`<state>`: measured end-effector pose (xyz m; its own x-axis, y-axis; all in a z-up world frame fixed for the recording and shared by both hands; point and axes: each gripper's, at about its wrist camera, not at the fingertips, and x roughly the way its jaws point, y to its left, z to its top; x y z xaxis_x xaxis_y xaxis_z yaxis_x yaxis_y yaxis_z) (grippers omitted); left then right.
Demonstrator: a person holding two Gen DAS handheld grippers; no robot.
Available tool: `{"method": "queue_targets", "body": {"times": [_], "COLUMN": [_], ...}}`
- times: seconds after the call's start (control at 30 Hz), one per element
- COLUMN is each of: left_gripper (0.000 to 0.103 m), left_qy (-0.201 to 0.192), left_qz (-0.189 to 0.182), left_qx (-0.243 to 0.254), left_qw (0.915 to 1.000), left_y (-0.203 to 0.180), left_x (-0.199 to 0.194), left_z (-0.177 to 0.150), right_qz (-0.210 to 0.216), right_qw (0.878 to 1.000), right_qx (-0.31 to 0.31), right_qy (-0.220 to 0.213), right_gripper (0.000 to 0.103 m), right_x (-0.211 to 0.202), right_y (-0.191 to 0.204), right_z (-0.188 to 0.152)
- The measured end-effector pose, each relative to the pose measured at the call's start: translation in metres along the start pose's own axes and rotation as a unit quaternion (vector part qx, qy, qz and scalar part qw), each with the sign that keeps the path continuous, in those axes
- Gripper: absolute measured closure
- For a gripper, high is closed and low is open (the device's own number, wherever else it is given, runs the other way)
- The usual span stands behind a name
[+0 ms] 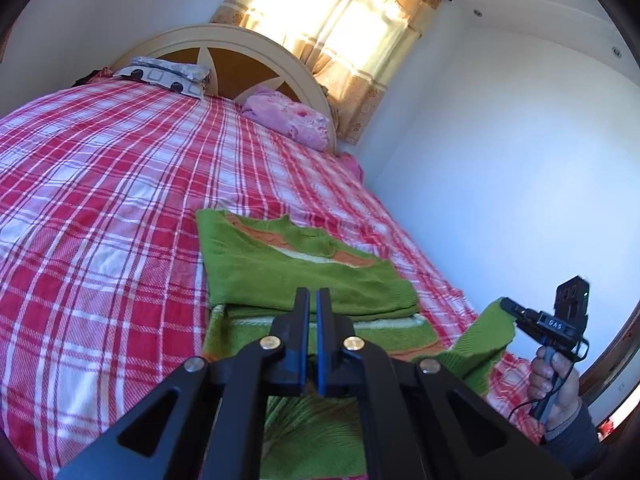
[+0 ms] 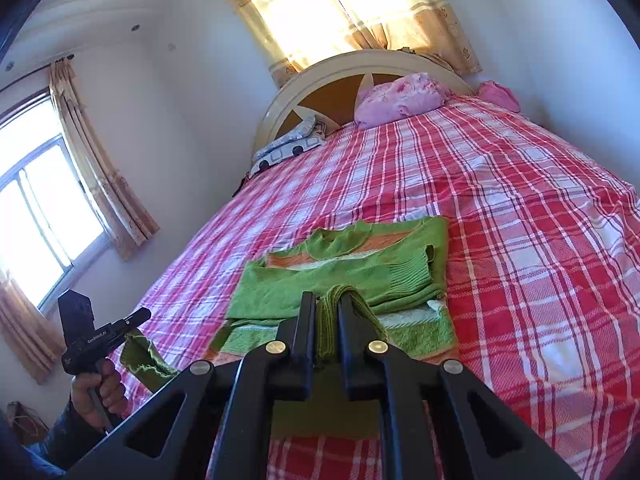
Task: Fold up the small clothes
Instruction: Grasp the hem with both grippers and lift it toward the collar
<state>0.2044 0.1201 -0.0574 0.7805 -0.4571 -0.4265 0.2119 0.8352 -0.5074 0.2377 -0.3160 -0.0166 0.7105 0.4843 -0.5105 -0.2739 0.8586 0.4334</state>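
Our left gripper (image 1: 313,300) and right gripper (image 2: 325,308) each pinch a hem corner; sweater (image 1: 304,268) lies lengthwise ahead.

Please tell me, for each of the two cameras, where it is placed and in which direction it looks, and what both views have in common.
Left wrist: rides the left gripper, facing up the bed toward the headboard; the right gripper and its hand show at right.
Right wrist: rides the right gripper, shut on a hem of the green sweater, facing the headboard; the left gripper shows at left.
Shared: sweater, bed, headboard, pink pillow.
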Motion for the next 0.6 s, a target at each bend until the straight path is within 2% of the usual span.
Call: {"method": "queue_targets", "body": {"times": [0.23,0.3,0.37,0.5,0.6], "left_gripper": [0.100,0.100,0.100,0.100,0.100], "left_qy": [0.014,0.017,0.027,0.047,0.060], "left_qz": [0.015,0.031,0.021,0.030,0.014], "left_qx": [-0.004,-0.001,-0.008,0.000,-0.006], "left_qw": [0.9998,0.9994,0.9994,0.9984,0.9981], "left_y": [0.013,0.018,0.024,0.028,0.029], "left_x": [0.025,0.038,0.054,0.082,0.095], "left_z": [0.009,0.015,0.020,0.024,0.024], "right_qz": [-0.013,-0.021,-0.029,-0.042,-0.043], "right_qw": [1.000,0.999,0.999,0.998,0.997], "right_qx": [0.011,0.014,0.021,0.026,0.026], "right_qy": [0.018,0.028,0.037,0.047,0.052], "right_gripper": [0.094,0.094,0.094,0.094,0.094], "right_x": [0.026,0.038,0.051,0.073,0.086], "right_y": [-0.013,-0.020,-0.026,-0.036,-0.039], "right_z": [0.004,0.009,0.015,0.027,0.036]}}
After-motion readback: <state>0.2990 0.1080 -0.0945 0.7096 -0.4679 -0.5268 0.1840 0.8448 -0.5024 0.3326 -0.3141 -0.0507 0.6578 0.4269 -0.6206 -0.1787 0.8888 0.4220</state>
